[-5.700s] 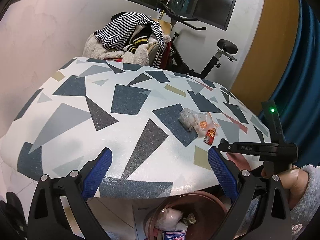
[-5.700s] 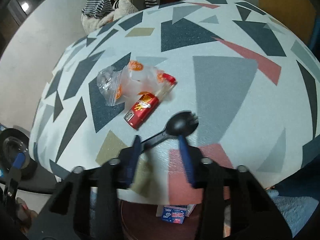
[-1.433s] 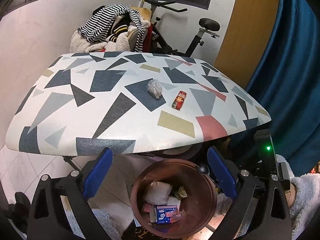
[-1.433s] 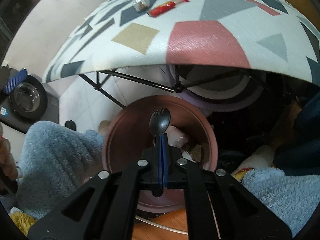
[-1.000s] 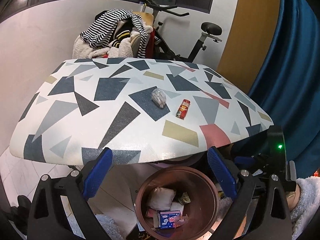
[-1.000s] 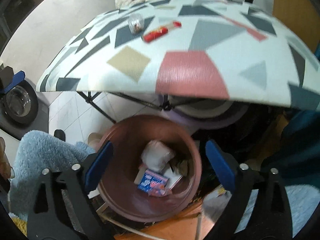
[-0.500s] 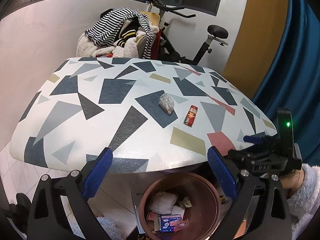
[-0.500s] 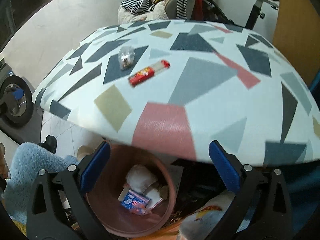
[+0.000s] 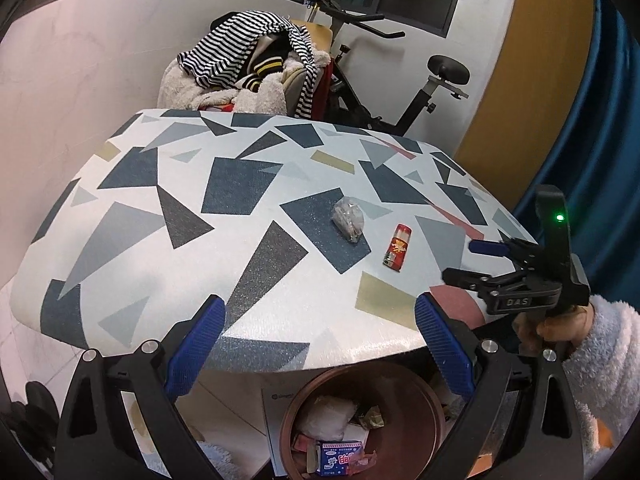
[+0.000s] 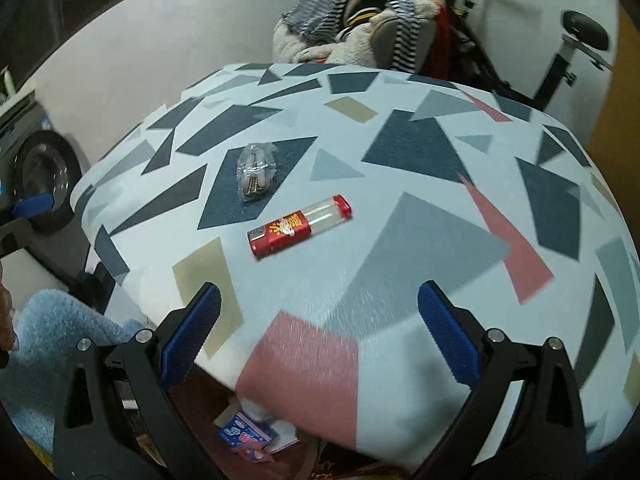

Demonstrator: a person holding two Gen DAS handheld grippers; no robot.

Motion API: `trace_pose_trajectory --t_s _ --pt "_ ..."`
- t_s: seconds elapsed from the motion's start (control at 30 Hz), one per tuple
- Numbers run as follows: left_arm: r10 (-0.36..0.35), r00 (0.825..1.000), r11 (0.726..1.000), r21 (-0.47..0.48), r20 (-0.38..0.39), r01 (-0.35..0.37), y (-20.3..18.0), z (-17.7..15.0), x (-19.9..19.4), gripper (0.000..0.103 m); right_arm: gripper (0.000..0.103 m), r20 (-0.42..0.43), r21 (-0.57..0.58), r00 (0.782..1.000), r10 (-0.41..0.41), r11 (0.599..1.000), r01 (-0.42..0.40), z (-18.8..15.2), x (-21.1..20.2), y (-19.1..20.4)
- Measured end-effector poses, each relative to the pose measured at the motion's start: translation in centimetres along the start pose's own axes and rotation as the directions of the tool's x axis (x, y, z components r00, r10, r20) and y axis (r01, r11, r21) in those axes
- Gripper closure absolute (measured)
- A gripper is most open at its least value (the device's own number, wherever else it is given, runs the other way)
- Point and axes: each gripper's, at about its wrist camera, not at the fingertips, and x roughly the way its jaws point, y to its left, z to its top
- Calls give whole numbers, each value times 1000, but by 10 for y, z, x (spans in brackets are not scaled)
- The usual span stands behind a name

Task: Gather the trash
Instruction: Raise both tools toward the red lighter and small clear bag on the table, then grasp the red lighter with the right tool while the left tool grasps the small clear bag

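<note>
A red lighter (image 10: pixel 299 227) lies on the patterned table (image 10: pixel 420 216); it also shows as the red lighter (image 9: pixel 397 247) in the left wrist view. Just left of it sits a crumpled clear wrapper (image 10: pixel 254 175), also seen as the clear wrapper (image 9: pixel 348 220). My right gripper (image 10: pixel 318 332) is open over the table's near edge, short of the lighter, with nothing between its fingers. In the left wrist view the right gripper (image 9: pixel 480 260) hovers at the table's right edge, held by a hand. My left gripper (image 9: pixel 320 348) hangs open at the front edge, above the brown bin (image 9: pixel 432 396).
The bin under the table holds a white bag (image 9: pixel 330 420), a blue-and-red carton (image 9: pixel 340 458) and other scraps. Behind the table stand a chair piled with clothes (image 9: pixel 248 68) and an exercise bike (image 9: pixel 420 92). A blue curtain (image 9: pixel 600 140) hangs right.
The black spork the right gripper held went into the bin and that gripper opened. Both grippers then rose from bin level; the right one has moved up over the table toward the lighter.
</note>
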Motion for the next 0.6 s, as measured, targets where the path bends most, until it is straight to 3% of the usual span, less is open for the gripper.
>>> trace_pose_trajectory --t_s 0.23,0.6 --pt "-15 1000 1000 -16 -22 14 9 4 19 10 6 -71 -167 997 2 986 -14 23 33 16" --pt "-31 999 999 -39 -30 30 17 16 42 10 6 -175 -188 984 30 980 -63 48 77 15"
